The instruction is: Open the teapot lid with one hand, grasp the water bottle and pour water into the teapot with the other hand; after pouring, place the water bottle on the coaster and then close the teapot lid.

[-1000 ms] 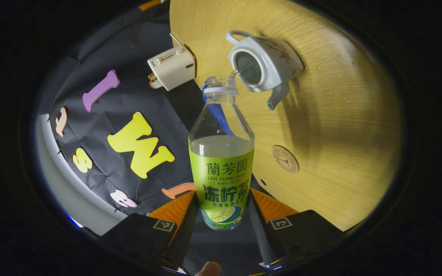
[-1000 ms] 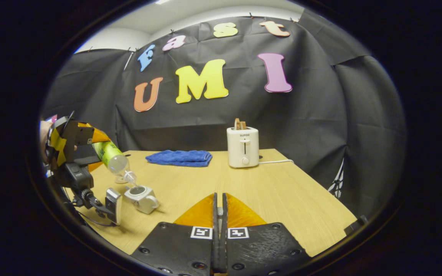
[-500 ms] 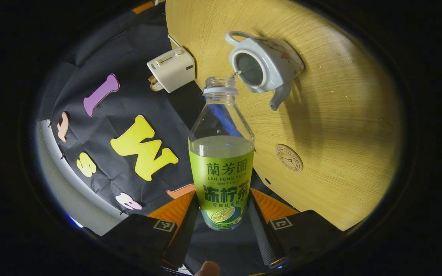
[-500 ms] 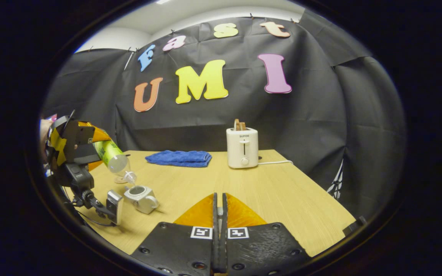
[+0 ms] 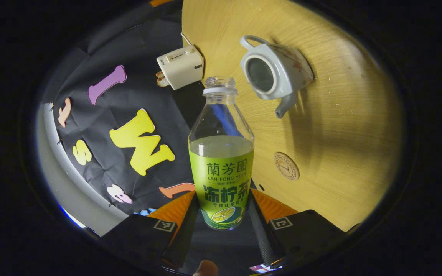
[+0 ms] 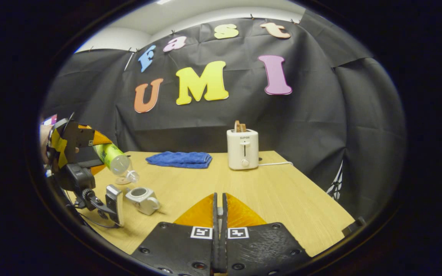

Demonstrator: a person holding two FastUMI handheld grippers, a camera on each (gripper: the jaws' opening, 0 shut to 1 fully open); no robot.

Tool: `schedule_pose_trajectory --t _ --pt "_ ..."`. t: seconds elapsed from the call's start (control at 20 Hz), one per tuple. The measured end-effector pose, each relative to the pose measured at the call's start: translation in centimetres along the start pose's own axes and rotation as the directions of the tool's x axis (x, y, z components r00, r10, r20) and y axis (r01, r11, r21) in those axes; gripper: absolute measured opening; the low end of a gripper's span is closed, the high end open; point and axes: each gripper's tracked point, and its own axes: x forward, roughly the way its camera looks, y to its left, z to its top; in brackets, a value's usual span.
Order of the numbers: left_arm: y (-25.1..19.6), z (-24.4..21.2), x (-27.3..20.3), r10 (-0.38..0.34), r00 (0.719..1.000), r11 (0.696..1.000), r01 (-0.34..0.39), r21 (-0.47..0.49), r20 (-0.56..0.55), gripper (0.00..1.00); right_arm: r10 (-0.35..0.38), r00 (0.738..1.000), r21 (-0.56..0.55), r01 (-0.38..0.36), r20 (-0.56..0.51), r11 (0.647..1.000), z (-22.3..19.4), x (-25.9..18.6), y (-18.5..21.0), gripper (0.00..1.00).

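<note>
Black cloth hangs behind a pale wooden bench [image 6: 267, 191]; on it, in the right gripper view, a white toaster [image 6: 243, 148] with bread in its slot stands at the far middle, its cord trailing right, and a folded blue towel [image 6: 179, 159] lies to its left; near the left edge stands a small white ceramic teapot [image 6: 142, 198] with its mouth uncovered.

Seen from the left gripper view, the teapot [image 5: 275, 71] shows a dark round opening whose contents cannot be made out; its spout points toward a round wooden coaster [image 5: 286, 166] that lies bare on the bench, apart from the pot.

Left gripper [image 5: 223, 214] has its fingers [image 5: 268, 205] pressed against both sides of a clear plastic water bottle [image 5: 221, 153] with a green label; the bottle has no cap and holds pale liquid up to about the top of the label, the clear neck above it empty; in the right gripper view this bottle [image 6: 115, 161] is tilted, mouth downward, in the air just above and left of the teapot, not touching it, and the left gripper [image 6: 76, 147] is held by a hand at the far left.

Right gripper [image 6: 218, 234] has its fingers [image 6: 202, 214] brought almost together, a small grey piece showing in the narrow slit between them; what it is cannot be told.
</note>
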Motion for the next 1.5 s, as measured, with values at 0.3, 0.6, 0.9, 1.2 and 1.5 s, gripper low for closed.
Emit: schedule_pose_trajectory --t 0.3,0.6,0.9,1.2,1.5 --pt "-3.5 0.4 -0.1 -0.128 0.988 0.932 0.150 -0.329 0.087 0.74 -0.003 1.000 -0.004 0.003 0.012 1.000 0.9 -0.2 0.7 0.00" --pt "-5.4 -2.2 -0.9 -0.178 0.971 0.592 0.235 -0.771 0.160 0.71 0.012 1.000 -0.022 -0.012 0.015 1.000 1.7 -0.4 2.8 0.00" --pt "-5.9 -4.3 -0.4 -0.115 0.970 0.079 0.224 -0.971 0.214 0.75 0.015 1.000 -0.035 -0.015 0.015 0.999 2.2 -0.7 4.5 0.00" --pt "-4.7 -5.0 2.6 -0.046 0.966 -0.264 0.235 -0.936 0.255 0.75 0.021 0.999 -0.052 -0.020 0.028 0.998 3.1 -0.8 6.3 0.00" --pt "-3.6 -5.6 7.6 0.035 0.971 -0.405 0.232 -0.884 0.238 0.75 0.012 1.000 -0.063 -0.011 0.018 0.998 3.1 -0.1 6.8 0.00"
